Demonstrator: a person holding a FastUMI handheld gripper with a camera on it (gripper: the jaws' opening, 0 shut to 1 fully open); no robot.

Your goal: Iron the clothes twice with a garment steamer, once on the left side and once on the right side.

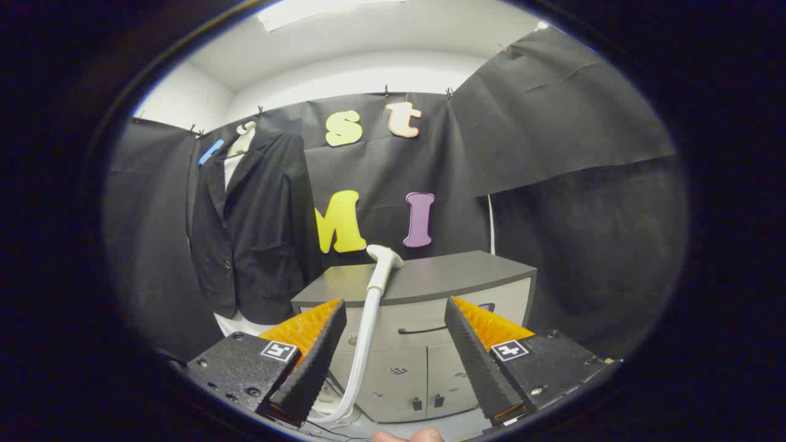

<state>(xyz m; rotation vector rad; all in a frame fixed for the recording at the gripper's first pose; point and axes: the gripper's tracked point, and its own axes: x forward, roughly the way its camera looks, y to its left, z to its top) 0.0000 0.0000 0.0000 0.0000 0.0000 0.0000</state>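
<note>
Here the hand-held gripper point(393, 356) is seen spread wide, its two fingers point(316, 359) well apart and nothing gripped, though the white ribbed hose point(362, 350) rises through the gap nearer the left finger. Beyond the fingers a low grey cabinet with a dark top point(430, 279) is found, and the white steamer head point(384, 261) is propped at its front edge. Farther off, left of the cabinet, a dark blazer over a white shirt point(252, 233) is hung against the black cloth wall point(552, 110).
</note>
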